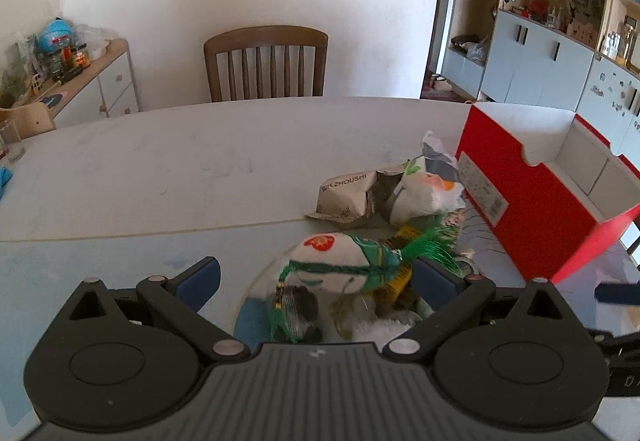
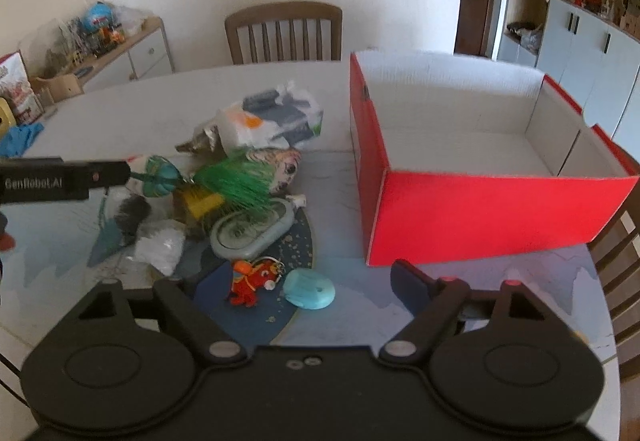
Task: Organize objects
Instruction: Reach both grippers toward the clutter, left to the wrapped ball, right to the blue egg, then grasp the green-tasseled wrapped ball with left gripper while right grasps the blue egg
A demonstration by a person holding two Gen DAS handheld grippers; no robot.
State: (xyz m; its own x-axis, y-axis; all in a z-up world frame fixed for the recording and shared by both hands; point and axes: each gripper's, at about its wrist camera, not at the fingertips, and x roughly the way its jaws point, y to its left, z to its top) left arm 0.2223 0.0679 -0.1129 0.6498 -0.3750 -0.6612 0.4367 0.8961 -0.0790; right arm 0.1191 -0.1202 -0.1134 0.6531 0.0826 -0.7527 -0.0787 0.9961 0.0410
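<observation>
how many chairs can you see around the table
2. One wooden chair stands at the far side of the table, against the white wall. A second chair shows only partly at the table's right edge, beside the red box. Others may be out of view.

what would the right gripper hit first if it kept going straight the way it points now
Most likely the small red toy and the light blue oval case beside it, both lying on the table between the open jaws of the right gripper. Depth is hard to judge.
</observation>
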